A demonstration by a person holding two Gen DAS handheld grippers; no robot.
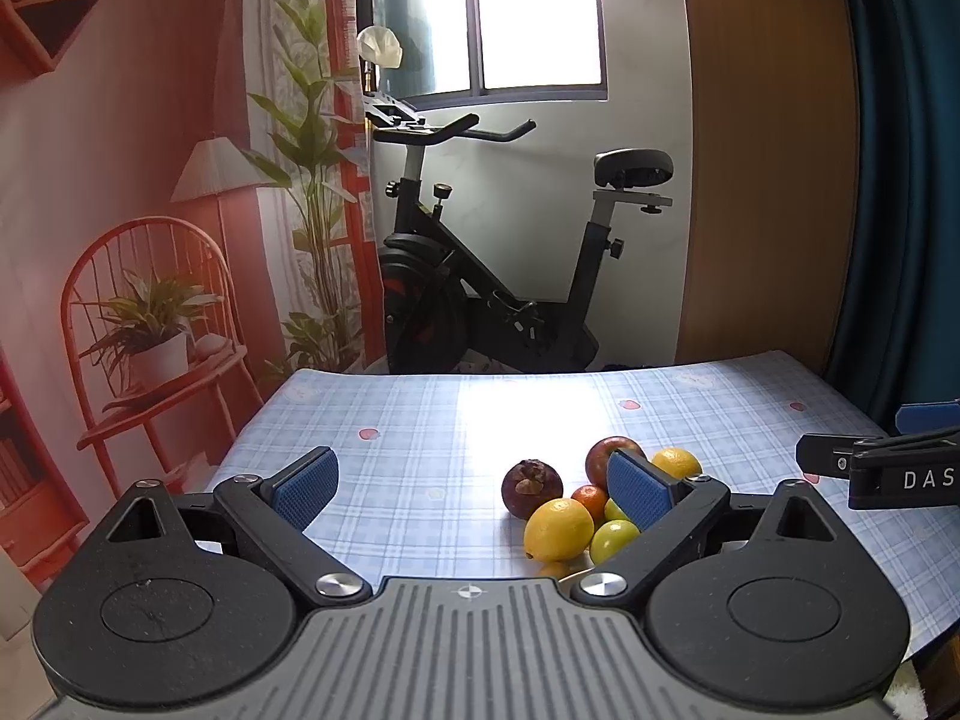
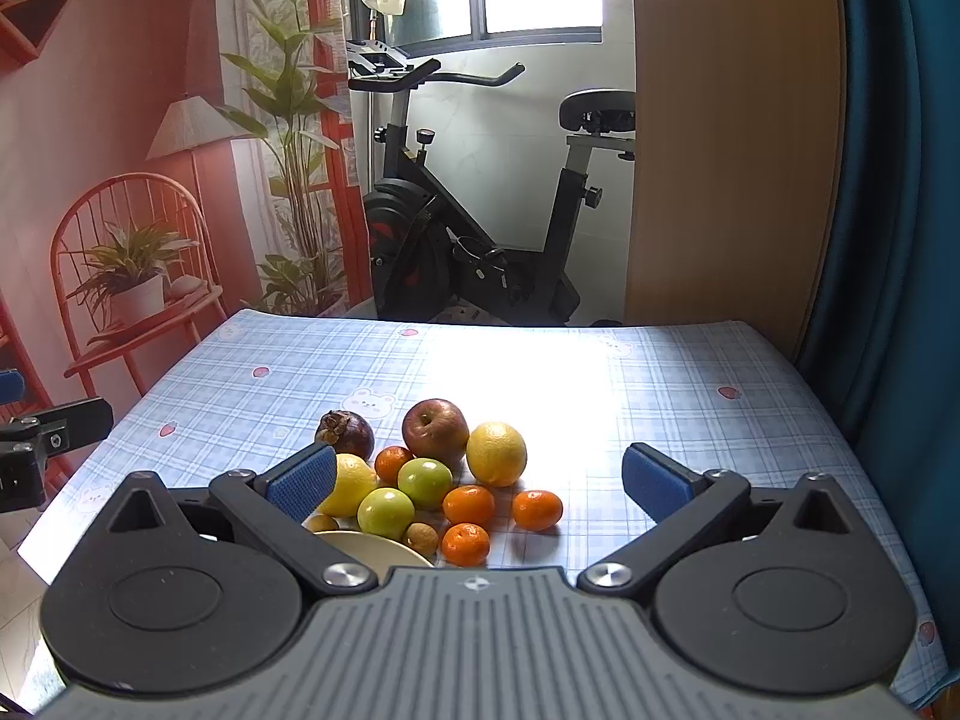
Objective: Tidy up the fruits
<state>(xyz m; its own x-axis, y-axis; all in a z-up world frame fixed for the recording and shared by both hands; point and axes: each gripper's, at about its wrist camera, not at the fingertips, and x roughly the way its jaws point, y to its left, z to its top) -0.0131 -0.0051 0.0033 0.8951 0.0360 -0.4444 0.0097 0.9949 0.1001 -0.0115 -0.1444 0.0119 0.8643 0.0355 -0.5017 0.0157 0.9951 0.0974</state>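
The left gripper (image 1: 474, 489), a black two-finger tool with ribbed blue pads on its fingers (image 1: 306, 486), stood spread to its widest, nothing between the pads, and pointed gently downward toward twelve o'clock. The right gripper (image 2: 480, 483), the same black-and-blue build, was likewise spread wide and empty, its fingers (image 2: 651, 480) tilted down toward twelve o'clock. In the left wrist view its black body reached in from three o'clock; in the right wrist view the left one showed at nine o'clock.
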